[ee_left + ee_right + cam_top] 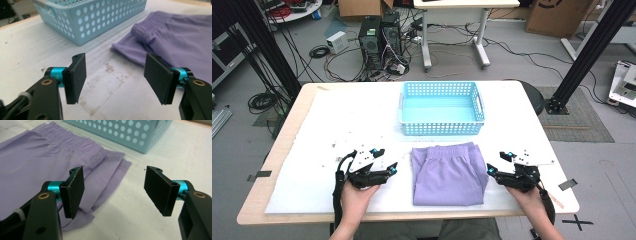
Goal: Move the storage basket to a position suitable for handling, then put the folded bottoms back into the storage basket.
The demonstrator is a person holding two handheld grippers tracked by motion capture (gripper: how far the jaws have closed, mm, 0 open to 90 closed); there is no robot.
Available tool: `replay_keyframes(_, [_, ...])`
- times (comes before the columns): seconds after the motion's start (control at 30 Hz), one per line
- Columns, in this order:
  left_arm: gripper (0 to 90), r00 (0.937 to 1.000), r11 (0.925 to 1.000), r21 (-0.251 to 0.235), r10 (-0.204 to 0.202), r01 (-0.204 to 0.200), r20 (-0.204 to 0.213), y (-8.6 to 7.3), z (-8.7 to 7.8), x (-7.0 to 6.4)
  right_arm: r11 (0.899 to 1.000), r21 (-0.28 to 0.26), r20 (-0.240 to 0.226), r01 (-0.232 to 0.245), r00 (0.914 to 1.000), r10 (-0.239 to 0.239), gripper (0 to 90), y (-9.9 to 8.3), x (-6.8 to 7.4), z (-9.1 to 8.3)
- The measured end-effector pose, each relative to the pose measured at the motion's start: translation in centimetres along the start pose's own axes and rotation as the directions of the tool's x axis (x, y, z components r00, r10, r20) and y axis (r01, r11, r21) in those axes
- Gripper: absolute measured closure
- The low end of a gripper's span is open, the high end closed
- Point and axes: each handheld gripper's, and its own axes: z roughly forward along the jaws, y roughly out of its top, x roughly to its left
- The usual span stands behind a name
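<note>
A pair of folded purple shorts [449,173] lies flat on the white table cover [337,120], waistband toward the far side. Just behind them stands an empty light-blue perforated basket [442,129]. My left gripper [387,160] hovers open to the left of the shorts, nothing between its jaws. On the other side, my right gripper [498,162] is open too, just off the shorts' right edge. From the left gripper [116,77], the shorts [180,42] lie ahead right and the basket [95,17] ahead left. The right gripper [115,195] faces the shorts' [37,162] layered edge, with the basket [132,132] beyond.
The cover shows faint stains [107,68] between my left gripper and the shorts. Beyond the table's far edge are computer towers [379,37], tangled cables, a second table [452,30], and black frame posts [592,50] on both sides. Tape bits [568,184] lie near the table's edges.
</note>
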Motion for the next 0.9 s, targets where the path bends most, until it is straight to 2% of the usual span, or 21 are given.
replay_keyframes(0.13, [33.1,0.9997,0.9994,-0.021,0.026,-0.026,0.000,0.1,0.0,-0.5,1.000,-0.013,0.009,0.003,1.0000,-0.003,33.1,-0.1,0.0,-0.4])
replay_keyframes(0.3, [33.0,0.9991,0.9977,-0.067,-0.013,0.015,0.040,0.2,0.0,-0.5,1.000,-0.025,0.011,0.006,0.9999,-0.006,33.1,-0.1,0.1,-0.6])
replay_keyframes(0.37, [33.0,0.9984,0.9978,-0.062,-0.021,0.025,0.051,0.4,0.0,-0.5,1.000,-0.029,0.008,0.004,1.0000,-0.004,33.1,0.0,0.1,-0.7])
replay_keyframes(0.43, [32.7,0.9985,0.9980,-0.061,-0.010,0.014,0.055,0.4,-0.1,-0.6,0.999,-0.037,0.008,0.006,1.0000,-0.006,33.1,0.0,0.1,-0.8])
replay_keyframes(0.53, [24.0,0.9992,0.9991,-0.041,-0.009,0.011,0.038,0.6,0.1,-0.8,0.999,-0.044,0.004,0.001,1.0000,-0.001,32.4,0.2,0.3,-0.9])
replay_keyframes(0.6, [23.8,0.9980,0.9991,-0.032,-0.026,0.028,0.058,0.5,0.0,-0.8,0.999,-0.052,0.002,0.009,1.0000,-0.009,32.3,0.3,0.5,-0.7])
replay_keyframes(0.73, [23.9,0.9980,0.9985,-0.049,-0.023,0.026,0.059,0.6,-0.3,-1.0,0.999,-0.042,0.002,0.023,0.9997,-0.023,32.2,0.4,1.1,-0.4])
replay_keyframes(0.8, [24.4,0.9969,0.9973,-0.062,-0.035,0.040,0.071,0.8,-0.3,-0.9,0.998,-0.037,0.005,0.045,0.9990,-0.045,32.3,0.3,1.4,-0.4])
replay_keyframes(0.9, [24.4,0.9958,0.9964,-0.067,-0.046,0.052,0.079,0.8,-0.1,-1.0,0.998,-0.038,0.010,0.053,0.9986,-0.052,32.3,0.2,1.5,-0.5])
